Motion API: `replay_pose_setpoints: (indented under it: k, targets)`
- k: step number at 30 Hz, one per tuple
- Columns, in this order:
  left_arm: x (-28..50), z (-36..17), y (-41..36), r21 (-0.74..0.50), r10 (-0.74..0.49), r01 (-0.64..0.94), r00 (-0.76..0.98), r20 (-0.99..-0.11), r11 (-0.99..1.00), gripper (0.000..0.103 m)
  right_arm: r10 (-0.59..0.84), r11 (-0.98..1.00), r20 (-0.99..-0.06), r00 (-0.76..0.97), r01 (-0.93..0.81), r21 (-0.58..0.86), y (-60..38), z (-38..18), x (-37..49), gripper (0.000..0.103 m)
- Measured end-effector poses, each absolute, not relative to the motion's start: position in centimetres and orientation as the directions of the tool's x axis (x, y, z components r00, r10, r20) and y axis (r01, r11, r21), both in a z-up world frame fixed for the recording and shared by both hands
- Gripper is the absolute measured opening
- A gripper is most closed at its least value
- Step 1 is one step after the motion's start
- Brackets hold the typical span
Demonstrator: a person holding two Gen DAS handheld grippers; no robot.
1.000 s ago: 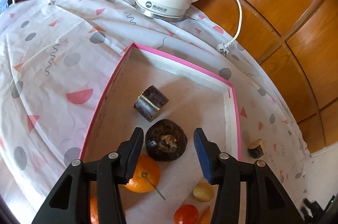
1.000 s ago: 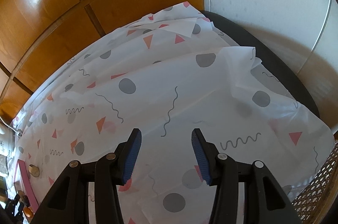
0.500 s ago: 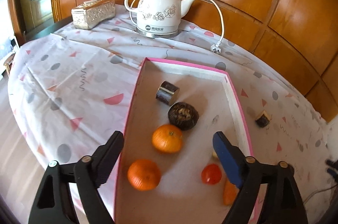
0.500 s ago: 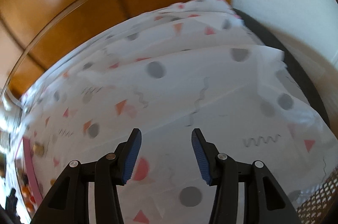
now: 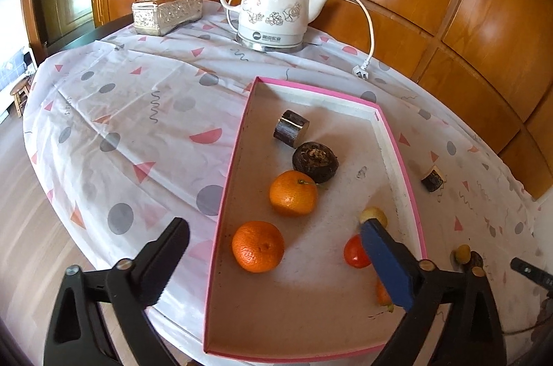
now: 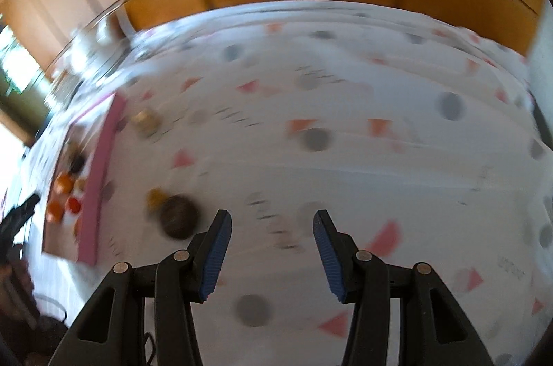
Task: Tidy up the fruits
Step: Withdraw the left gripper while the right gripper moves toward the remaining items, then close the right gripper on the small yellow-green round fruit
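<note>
we judge the job partly done: two oranges [image 5: 293, 193], a dark fruit [image 5: 315, 162] and a red one lie in the pink box [image 5: 224, 193]; a dark round fruit [image 6: 178, 217] waits on the bench [image 5: 138, 124]. left tool [image 5: 276, 259] has just spread wide, empty; right tool [image 6: 271, 250] half open, empty. right view blurred.

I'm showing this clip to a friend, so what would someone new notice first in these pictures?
Most likely the pink-edged box in the middle of the patterned tablecloth, with two oranges glowing inside it beside a dark round fruit. Next, the white floral kettle at the table's far edge. The left gripper hangs wide open over the box.
</note>
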State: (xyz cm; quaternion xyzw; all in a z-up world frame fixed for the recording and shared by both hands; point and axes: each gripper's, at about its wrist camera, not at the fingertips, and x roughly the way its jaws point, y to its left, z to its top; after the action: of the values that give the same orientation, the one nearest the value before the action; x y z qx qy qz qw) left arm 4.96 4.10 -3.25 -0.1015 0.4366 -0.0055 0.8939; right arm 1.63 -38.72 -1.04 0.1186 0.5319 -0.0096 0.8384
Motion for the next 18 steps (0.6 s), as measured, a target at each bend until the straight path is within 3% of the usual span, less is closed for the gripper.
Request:
replay_pose_setpoints:
  k: [11,18]
  targets:
    - [3.9,-3.3,7.1,-0.208,-0.063,-0.165,0.62,-0.782,0.964,0.102,0.149,0.981,-0.911,0.386,-0.17,0.088,-28.1,-2.0,5.5,0.05]
    - [3.6,-3.7,8.3,-0.229,-0.062,-0.199,0.613,-0.788,0.953,0.103,0.052,0.939,-0.953,0.3,-0.339,-0.055,-24.0,-5.0,8.2,0.05]
